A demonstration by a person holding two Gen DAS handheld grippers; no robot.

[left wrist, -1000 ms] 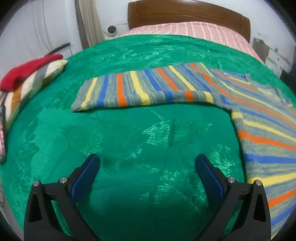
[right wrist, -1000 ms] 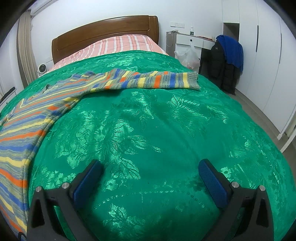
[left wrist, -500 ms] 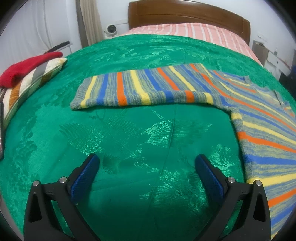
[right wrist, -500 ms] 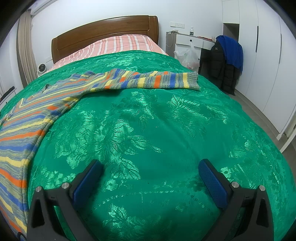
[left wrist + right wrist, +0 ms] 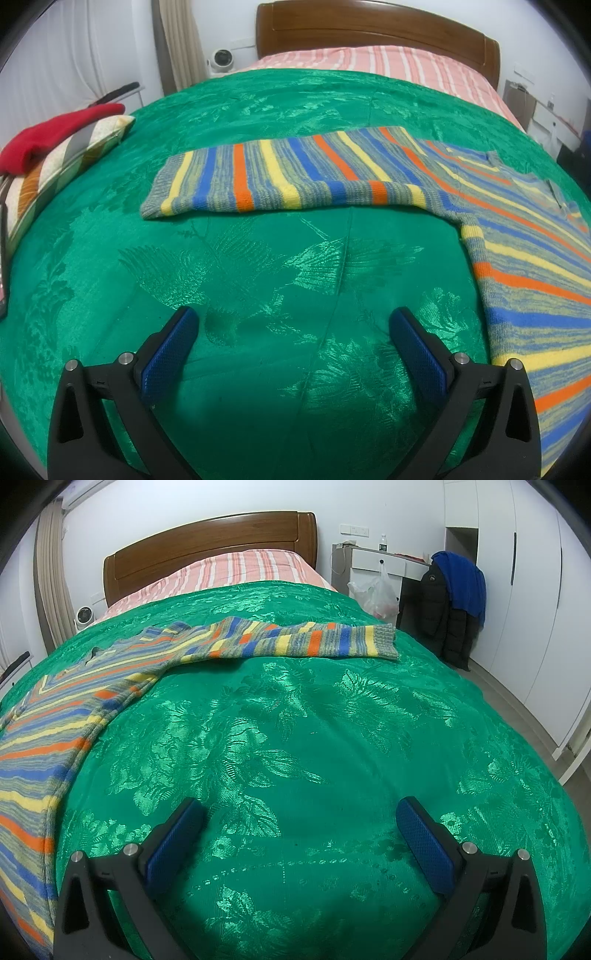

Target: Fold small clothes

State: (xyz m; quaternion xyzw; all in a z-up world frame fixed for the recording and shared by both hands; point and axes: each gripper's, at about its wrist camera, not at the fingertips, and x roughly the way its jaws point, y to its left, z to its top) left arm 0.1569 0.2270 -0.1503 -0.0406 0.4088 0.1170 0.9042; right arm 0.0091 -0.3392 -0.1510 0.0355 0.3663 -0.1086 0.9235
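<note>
- Far left: red cloth [image 5: 55,129] on a striped pillow [image 5: 70,162], off to the side, well apart from the work.
- Left tool [image 5: 293,334]: blue pads [image 5: 168,349] wide apart, holding nothing, low over the green bed cover [image 5: 258,277], near the left sleeve [image 5: 288,177]. Probably ready to grab that sleeve first.
- Middle: striped sweater [image 5: 524,258] spread flat on the bed, both sleeves stretched out sideways. Laid flat like that to make folding easy. No fold made yet.
- Right tool [image 5: 299,821]: blue pads [image 5: 424,849] also wide apart, empty, over bare cover. Right sleeve [image 5: 325,640] farther ahead, cuff near the bed's edge.
- Far right: dark jacket [image 5: 443,613] hanging by the white closet, not part of the job.
</note>
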